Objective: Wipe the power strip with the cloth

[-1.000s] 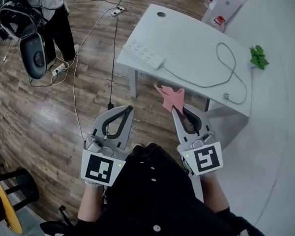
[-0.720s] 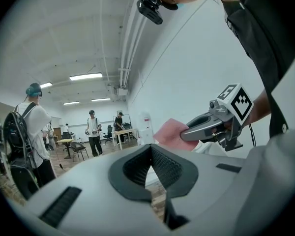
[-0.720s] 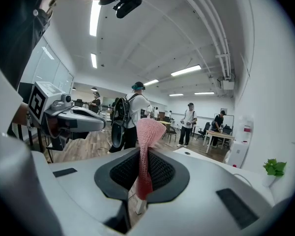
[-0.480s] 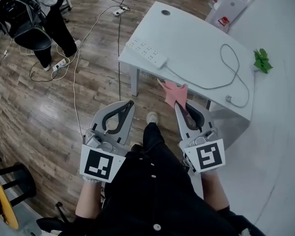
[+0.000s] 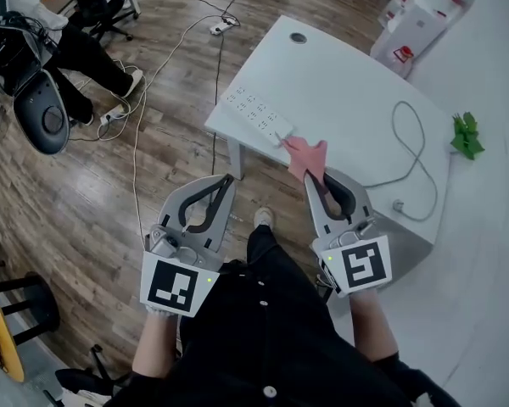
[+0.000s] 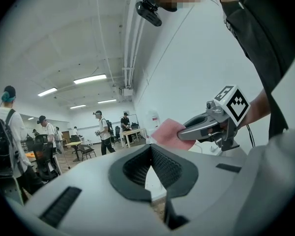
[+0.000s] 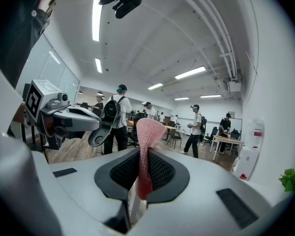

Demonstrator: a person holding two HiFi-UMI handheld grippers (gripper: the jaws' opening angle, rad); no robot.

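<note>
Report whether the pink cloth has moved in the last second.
Yes. The cloth has closed in on the power strip, toward its near end.

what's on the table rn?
On the table: power strip, its plug, a grommet hole. The cloth, held by the right gripper, hides the strip's near end.
</note>
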